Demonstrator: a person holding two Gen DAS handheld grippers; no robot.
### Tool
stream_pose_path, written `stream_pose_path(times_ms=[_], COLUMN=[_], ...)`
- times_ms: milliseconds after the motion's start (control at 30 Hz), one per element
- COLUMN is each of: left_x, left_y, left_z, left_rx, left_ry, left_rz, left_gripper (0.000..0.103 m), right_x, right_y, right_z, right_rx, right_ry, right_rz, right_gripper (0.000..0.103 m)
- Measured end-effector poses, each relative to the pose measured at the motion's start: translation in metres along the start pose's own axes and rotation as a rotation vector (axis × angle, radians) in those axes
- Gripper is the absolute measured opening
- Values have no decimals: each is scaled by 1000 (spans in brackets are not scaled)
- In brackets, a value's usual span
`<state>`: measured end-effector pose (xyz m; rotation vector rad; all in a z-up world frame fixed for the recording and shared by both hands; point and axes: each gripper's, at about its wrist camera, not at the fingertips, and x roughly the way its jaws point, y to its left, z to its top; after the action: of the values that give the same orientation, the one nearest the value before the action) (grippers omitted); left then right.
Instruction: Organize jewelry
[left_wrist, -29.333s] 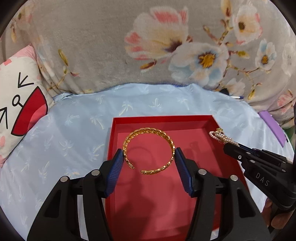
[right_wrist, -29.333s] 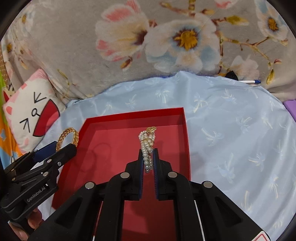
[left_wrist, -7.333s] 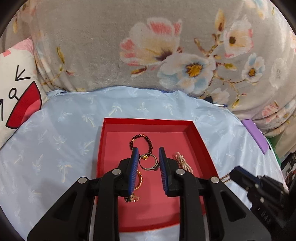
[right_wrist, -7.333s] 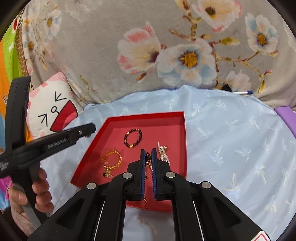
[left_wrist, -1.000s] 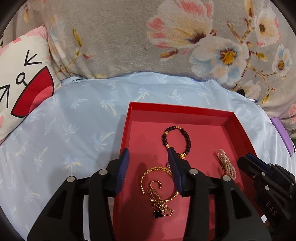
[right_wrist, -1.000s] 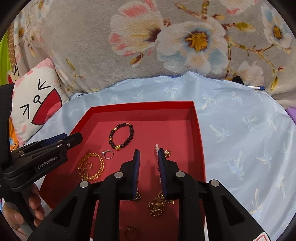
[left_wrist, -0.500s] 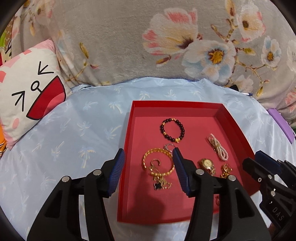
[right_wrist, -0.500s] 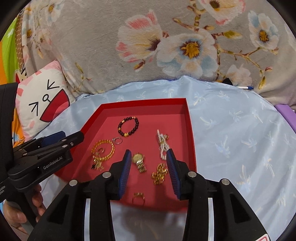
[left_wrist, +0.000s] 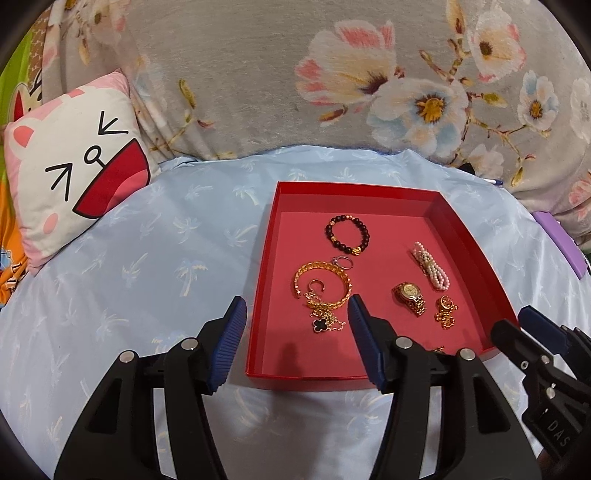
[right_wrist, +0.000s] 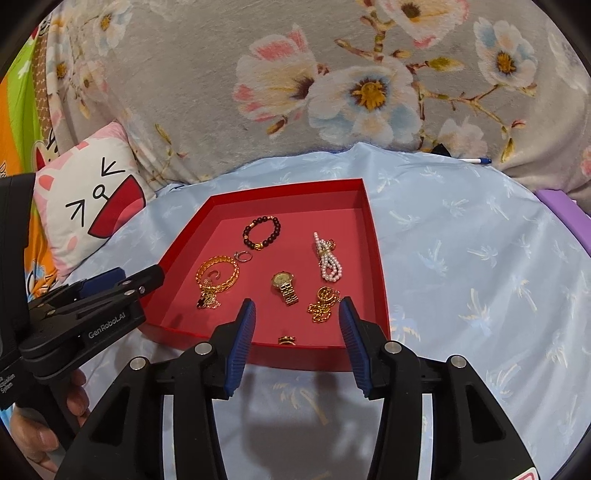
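Both grippers are hovering wide open and empty before the red tray (right_wrist: 373, 236), left gripper (left_wrist: 293, 339) and right gripper (right_wrist: 297, 334). Inside are lying the gold watch (right_wrist: 284, 288), pearl strand (right_wrist: 328, 258), dark bead bracelet (right_wrist: 262, 233) and gold bangle (right_wrist: 218, 275). All look light; the limp chain (right_wrist: 321, 304) is probably slipping easily, so pinching the watch's stiff band seems safest.

Pale blue palm-print bedsheet (left_wrist: 155, 266), red tray (left_wrist: 263, 295), cat cushion (left_wrist: 70, 173)
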<state>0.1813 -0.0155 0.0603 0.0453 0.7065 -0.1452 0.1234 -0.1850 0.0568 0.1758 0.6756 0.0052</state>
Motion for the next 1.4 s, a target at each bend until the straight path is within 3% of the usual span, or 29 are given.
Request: stream_pose_path(times_ms=[200, 267, 767, 1000, 1400], left_x=[-1, -1, -16, -27, -18], left_y=[2, 2, -8, -18, -11], left_z=[-6, -9, -20, -26, -41], left_rx=[-11, -14, 34, 67, 51], left_ry=[-16, -26, -98, -125, -75], left_rz=[25, 31, 65, 93, 135], left_gripper=[55, 62, 85, 88, 92], right_x=[3, 3, 9, 3, 8], right_y=[-4, -5, 1, 6, 8], right_z=[-4, -5, -19, -24, -31], right_rx=[9, 10, -32, -46, -44], right_ry=[-16, -23, -19, -27, -5], right_rz=[-47, -57, -96, -116, -121], right_gripper=[55, 58, 66, 72, 78])
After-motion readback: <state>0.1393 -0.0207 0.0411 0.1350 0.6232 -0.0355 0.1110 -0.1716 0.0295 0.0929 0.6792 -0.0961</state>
